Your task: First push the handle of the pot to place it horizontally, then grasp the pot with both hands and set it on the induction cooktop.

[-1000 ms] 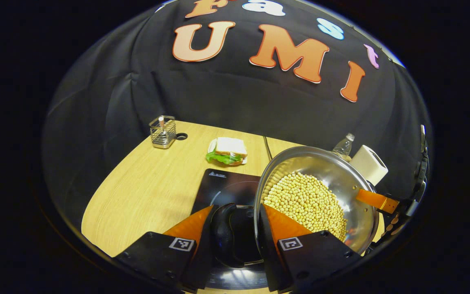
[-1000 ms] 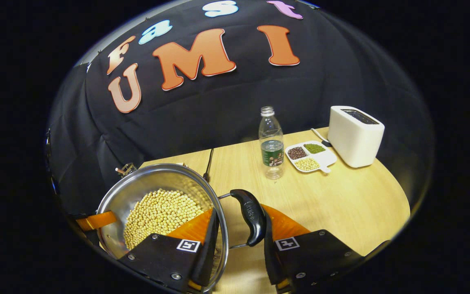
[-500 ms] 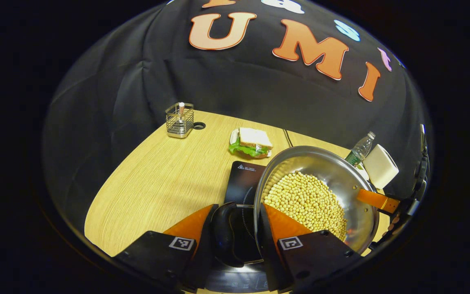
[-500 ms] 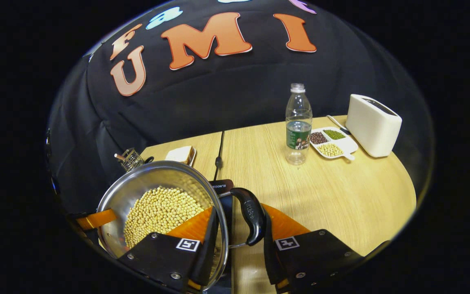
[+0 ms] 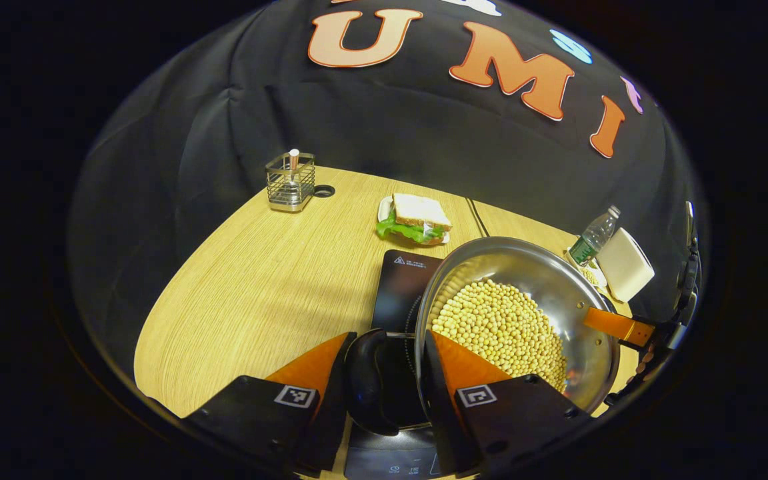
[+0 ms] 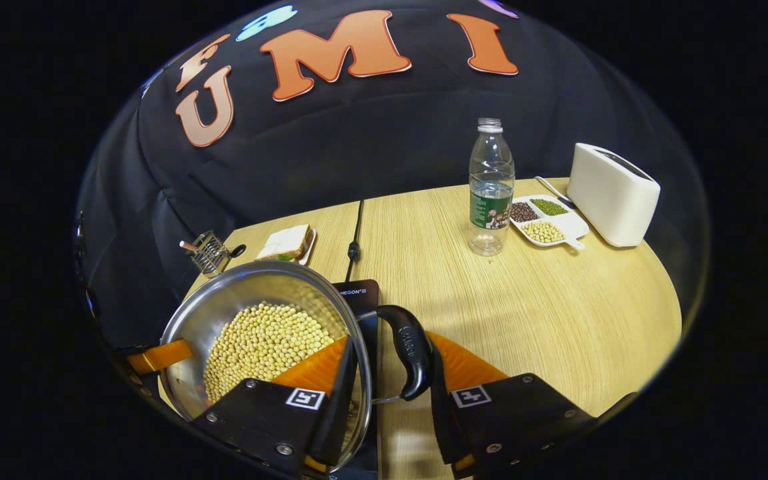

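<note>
1. Left gripper view shows the pot (image 5: pixel 514 313), a steel pan full of pale beans (image 5: pixel 501 327), held over the near part of the induction cooktop (image 5: pixel 401 287); whether its base touches the glass cannot be told.
2. The left gripper (image 5: pixel 384 393) is clenched across the pot's rim and black side handle (image 5: pixel 364 380), one finger inside the wall among the beans, the other outside the handle.
3. In the right gripper view the right gripper (image 6: pixel 394 393) grasps the opposite handle (image 6: pixel 411 360) and rim the same way.
4. I judge the placing step nearly done: the pot needs centring on the cooktop, then lowering.
5. Risks: uneven lowering by the two hands would tilt the pot and spill beans; a pinch this close to the rim could slip under the load; landing off-centre would leave the pot overhanging the cooktop's edge.
6. Farther off on the table (image 5: pixel 257 287) sit a sandwich (image 5: pixel 416 220), a wire holder (image 5: pixel 289 181), a bottle (image 6: pixel 491 190), a divided dish (image 6: pixel 544 220) and a toaster (image 6: pixel 614 193).
</note>
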Available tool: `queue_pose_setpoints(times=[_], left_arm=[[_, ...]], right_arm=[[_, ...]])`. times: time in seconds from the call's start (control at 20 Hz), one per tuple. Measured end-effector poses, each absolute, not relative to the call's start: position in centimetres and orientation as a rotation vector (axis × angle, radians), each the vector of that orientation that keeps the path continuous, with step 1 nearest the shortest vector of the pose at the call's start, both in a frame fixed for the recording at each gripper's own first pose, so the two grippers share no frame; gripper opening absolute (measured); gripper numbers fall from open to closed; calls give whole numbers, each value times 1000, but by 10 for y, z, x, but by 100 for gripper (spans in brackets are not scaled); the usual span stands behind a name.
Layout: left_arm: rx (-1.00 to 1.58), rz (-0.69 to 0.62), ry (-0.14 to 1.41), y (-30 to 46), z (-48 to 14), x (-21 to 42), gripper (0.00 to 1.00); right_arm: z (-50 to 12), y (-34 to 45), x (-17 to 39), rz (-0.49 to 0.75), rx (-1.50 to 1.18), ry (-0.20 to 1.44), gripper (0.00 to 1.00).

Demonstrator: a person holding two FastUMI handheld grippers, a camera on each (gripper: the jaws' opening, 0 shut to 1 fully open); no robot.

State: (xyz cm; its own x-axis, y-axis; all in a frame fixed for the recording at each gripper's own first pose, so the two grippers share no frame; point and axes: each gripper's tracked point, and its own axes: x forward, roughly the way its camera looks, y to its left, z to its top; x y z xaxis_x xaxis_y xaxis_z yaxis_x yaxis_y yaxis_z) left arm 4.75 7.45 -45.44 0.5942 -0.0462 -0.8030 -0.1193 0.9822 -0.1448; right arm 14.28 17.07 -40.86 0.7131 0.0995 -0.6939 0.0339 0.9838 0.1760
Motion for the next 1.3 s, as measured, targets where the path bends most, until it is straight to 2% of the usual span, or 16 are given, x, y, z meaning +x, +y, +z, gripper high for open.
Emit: queue_pose_setpoints(times=[0.05,0.1,0.2,0.3,0.35,0.4,0.45,0.5,0.6,1.05,1.3], left_arm=[[-193,46,940,75,-456,46,65],[-194,58,950,77,-458,42,61],[-176,71,903,79,-444,46,67],[-130,73,818,81,-414,55,80],[-114,72,785,79,-400,57,98],[-110,74,759,77,-387,58,99],[-114,72,734,73,-374,57,99],[-119,67,702,69,-358,56,97],[-112,66,619,68,-321,58,97],[-82,144,233,86,-133,23,98],[-69,145,143,88,-60,-15,99]], right_arm=[[-409,170,142,41,177,775,56],[-408,170,142,48,168,769,53],[-407,171,138,58,164,777,61],[-385,165,142,55,174,720,65],[-371,159,142,53,174,689,60],[-355,153,141,53,170,662,73],[-340,148,140,58,163,638,78],[-323,141,137,59,153,608,88],[-284,120,133,45,122,527,94],[-145,16,71,-25,-21,247,94],[-98,-38,34,-78,-56,156,94]])
